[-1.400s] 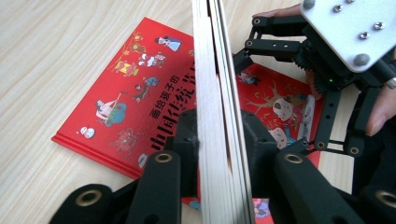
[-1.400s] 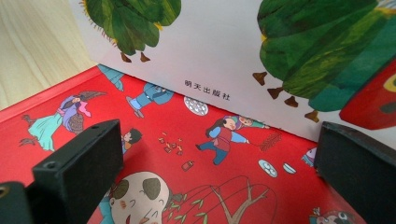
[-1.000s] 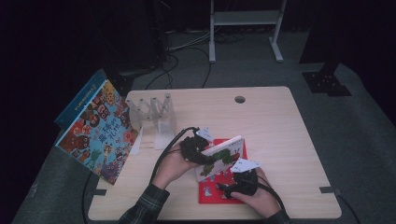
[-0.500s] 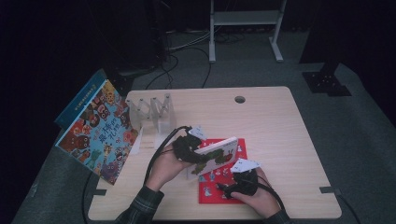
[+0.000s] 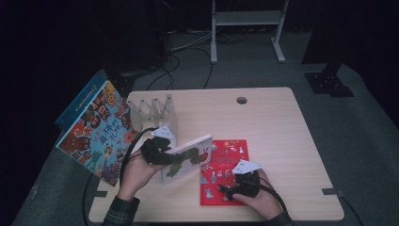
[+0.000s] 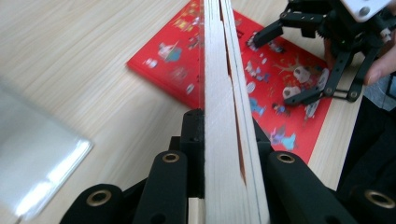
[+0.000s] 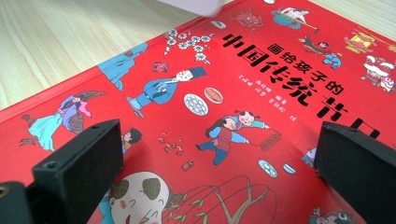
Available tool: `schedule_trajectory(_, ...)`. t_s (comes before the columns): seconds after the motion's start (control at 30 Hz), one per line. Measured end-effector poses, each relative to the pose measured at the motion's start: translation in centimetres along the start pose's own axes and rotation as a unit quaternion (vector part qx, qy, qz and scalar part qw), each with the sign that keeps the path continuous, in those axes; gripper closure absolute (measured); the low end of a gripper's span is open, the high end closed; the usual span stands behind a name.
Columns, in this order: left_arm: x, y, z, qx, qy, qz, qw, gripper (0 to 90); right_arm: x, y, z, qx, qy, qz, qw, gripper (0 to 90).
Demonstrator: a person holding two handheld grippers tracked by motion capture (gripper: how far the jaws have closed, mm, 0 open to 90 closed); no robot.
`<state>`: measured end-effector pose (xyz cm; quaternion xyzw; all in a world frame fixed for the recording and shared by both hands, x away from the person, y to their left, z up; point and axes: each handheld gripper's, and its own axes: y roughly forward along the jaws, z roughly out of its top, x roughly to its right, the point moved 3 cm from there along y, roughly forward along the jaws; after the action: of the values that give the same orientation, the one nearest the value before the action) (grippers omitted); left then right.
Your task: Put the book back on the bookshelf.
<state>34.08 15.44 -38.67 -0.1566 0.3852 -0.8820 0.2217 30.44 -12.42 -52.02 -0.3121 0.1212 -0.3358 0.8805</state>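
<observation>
My left gripper point(image 5: 162, 153) has its jaws clamped on the edge of a white board book point(image 5: 188, 157), which I hold tilted above the worktop point(image 5: 282, 122), just left of the red book point(image 5: 226, 165). In the left gripper view the white book point(image 6: 224, 116) runs straight up between my two black jaws, its thick pale pages edge-on, with a pad pressed against each cover.

The red book lies flat on the worktop near the front edge. In the left gripper view the red book point(image 6: 261, 79) sits beyond the white one, and my right gripper point(image 6: 299, 65) shows over its far corner with its jaws spread.

My right gripper point(image 5: 230, 188) rests low over the front part of the red book, jaws apart. In the right gripper view the red book point(image 7: 233, 107) spreads under both jaws, which stand wide to either side of the cover pictures; I cannot tell whether the tips touch the cover.

A clear rack point(image 5: 153, 110) stands at the worktop's left rear, just behind my left hand point(image 5: 136, 172). A big colourful book point(image 5: 96, 132) leans at the worktop's left side, well apart from the red one.
</observation>
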Motion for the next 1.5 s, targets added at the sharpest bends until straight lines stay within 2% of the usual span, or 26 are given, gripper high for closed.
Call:
schedule_trajectory(0.03, 0.0, 0.0, 0.0, 0.000, 0.000, 0.000, 1.0000, 75.4, 0.0, 0.0, 0.0, -0.001, -0.003, 0.001, 1.0000, 0.6)
schedule_trajectory(0.07, -0.3, -0.6, -0.8, 0.003, -0.007, 0.002, 1.0000, 75.4, 0.0, 0.0, 0.0, 0.000, 0.001, 0.000, 1.0000, 0.6)
schedule_trajectory(0.2, -0.8, -1.5, -2.3, 0.005, -0.020, 0.011, 0.9997, 75.4, 0.0, 0.0, 0.0, 0.000, 0.002, 0.000, 1.0000, 0.6)
schedule_trajectory(0.33, -1.4, -2.6, -3.9, 0.010, -0.034, 0.011, 0.9993, 75.4, 0.0, 0.0, 0.0, 0.000, 0.002, 0.000, 1.0000, 0.6)
schedule_trajectory(0.57, -2.2, -4.4, -6.0, 0.008, -0.056, 0.034, 0.9978, 75.4, 0.0, 0.0, 0.0, 0.000, 0.000, 0.001, 1.0000, 0.6)
schedule_trajectory(0.6, -2.6, -5.0, -6.6, 0.010, -0.065, 0.044, 0.9969, 75.4, 0.0, 0.0, 0.0, 0.000, 0.001, 0.001, 1.0000, 0.6)
schedule_trajectory(0.7, -2.9, -5.5, -7.0, 0.012, -0.072, 0.052, 0.9960, 75.4, 0.0, 0.0, 0.0, 0.000, 0.001, 0.001, 1.0000, 0.6)
schedule_trajectory(0.8, -3.7, -6.7, -7.7, 0.014, -0.089, 0.078, 0.9929, 75.4, 0.0, 0.0, 0.0, 0.000, 0.001, 0.001, 1.0000, 0.6)
schedule_trajectory(0.97, -4.9, -6.8, -7.7, 0.021, -0.100, 0.112, 0.9885, 75.4, 0.0, 0.0, 0.0, 0.000, 0.001, 0.001, 1.0000, 0.6)
schedule_trajectory(1.03, -5.5, -6.5, -7.4, 0.022, -0.106, 0.119, 0.9870, 75.4, 0.0, 0.0, 0.0, 0.000, 0.001, 0.001, 1.0000, 0.6)
schedule_trajectory(1.1, -5.7, -6.4, -7.3, 0.024, -0.106, 0.123, 0.9865, 75.4, 0.0, 0.0, 0.0, 0.000, 0.001, 0.001, 1.0000, 0.6)
schedule_trajectory(1.17, -6.4, -5.5, -6.7, 0.030, -0.109, 0.132, 0.9848, 75.4, 0.0, 0.0, 0.0, 0.000, 0.001, 0.001, 1.0000, 0.6)
schedule_trajectory(1.23, -6.7, -5.1, -6.2, 0.034, -0.110, 0.135, 0.9841, 75.4, 0.0, 0.0, 0.0, 0.000, 0.001, 0.001, 1.0000, 0.6)
schedule_trajectory(1.33, -7.1, -4.3, -5.5, 0.039, -0.109, 0.151, 0.9816, 75.4, 0.0, 0.0, 0.0, 0.000, 0.001, 0.000, 1.0000, 0.6)
schedule_trajectory(1.37, -7.1, -4.3, -5.5, 0.039, -0.109, 0.151, 0.9816, 75.4, 0.0, 0.0, 0.0, 0.000, 0.002, 0.000, 1.0000, 0.6)
schedule_trajectory(1.43, -7.7, -3.3, -4.8, 0.048, -0.115, 0.162, 0.9788, 75.4, 0.0, 0.0, 0.0, 0.000, 0.001, 0.001, 1.0000, 0.6)
schedule_trajectory(1.5, -8.0, -2.9, -4.5, 0.052, -0.118, 0.167, 0.9775, 75.3, 0.0, 0.0, 0.0, 0.001, 0.003, 0.000, 1.0000, 0.6)
